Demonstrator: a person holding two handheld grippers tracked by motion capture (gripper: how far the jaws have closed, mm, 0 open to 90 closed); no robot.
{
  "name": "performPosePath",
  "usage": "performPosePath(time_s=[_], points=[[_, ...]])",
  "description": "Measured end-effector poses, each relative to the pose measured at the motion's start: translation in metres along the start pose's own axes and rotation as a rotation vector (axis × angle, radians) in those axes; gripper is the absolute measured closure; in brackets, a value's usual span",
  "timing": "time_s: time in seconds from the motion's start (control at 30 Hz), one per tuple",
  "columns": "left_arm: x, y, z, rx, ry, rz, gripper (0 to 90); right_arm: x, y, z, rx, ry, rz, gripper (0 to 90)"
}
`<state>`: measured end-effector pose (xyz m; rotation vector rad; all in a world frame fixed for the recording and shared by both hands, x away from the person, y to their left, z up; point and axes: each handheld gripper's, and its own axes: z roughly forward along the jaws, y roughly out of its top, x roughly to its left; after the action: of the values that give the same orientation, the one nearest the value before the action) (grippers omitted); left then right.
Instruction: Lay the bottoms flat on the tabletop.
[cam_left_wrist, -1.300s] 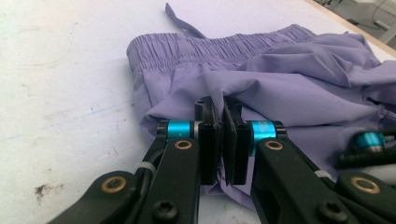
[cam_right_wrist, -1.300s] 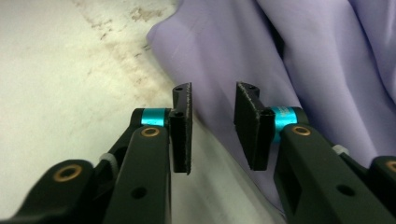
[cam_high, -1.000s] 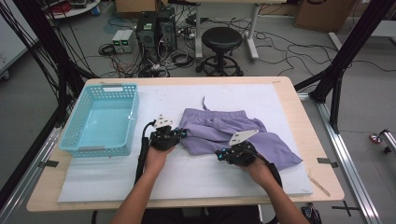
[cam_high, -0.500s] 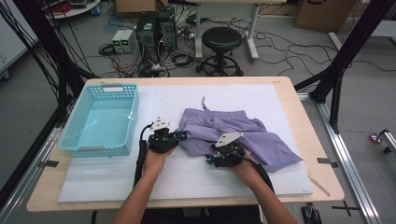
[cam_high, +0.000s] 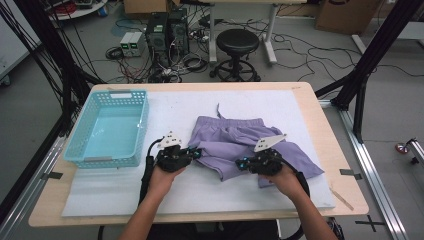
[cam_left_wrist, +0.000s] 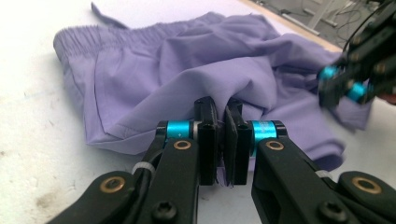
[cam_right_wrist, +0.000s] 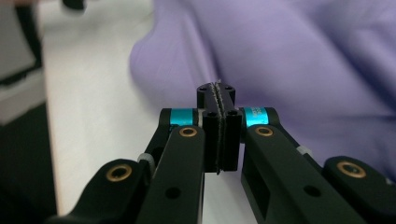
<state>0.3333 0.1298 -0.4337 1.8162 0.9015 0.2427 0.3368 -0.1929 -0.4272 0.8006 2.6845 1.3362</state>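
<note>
I am working at the centre of the high view, where the purple shorts (cam_high: 240, 145) are lying rumpled on the white padded mat (cam_high: 125, 185), with bare mat running wide along the lower edge and above the waistband. My left gripper (cam_high: 196, 152) is reaching in from lower left, pinching a fold of the soft fabric (cam_left_wrist: 187, 60) at the shorts' left hem. My right gripper (cam_high: 241, 163) is coming in from lower right over the near hem; its jaws have just been closing and are pressed together, with at most a thin fabric edge between them. The turquoise lattice basket (cam_high: 107, 130) is sitting at the left, well apart from the cloth.
</note>
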Motion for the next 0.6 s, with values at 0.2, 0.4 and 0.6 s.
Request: performPosePath(time_s=[0.2, 0.4, 0.6], points=[[0.005, -0.002, 0.025, 0.052, 0.116, 0.011, 82.7, -0.019, 0.007, 0.022, 0.053, -0.178, 0.095, 90.0], [0.012, -0.006, 0.025, 0.086, 0.174, -0.009, 65.3, -0.018, 0.009, 0.035, 0.103, -0.3, 0.061, 77.1], [0.018, -0.007, 0.001, 0.039, 0.157, -0.035, 59.2, -0.004, 0.006, 0.008, -0.014, -0.25, 0.049, 75.1]])
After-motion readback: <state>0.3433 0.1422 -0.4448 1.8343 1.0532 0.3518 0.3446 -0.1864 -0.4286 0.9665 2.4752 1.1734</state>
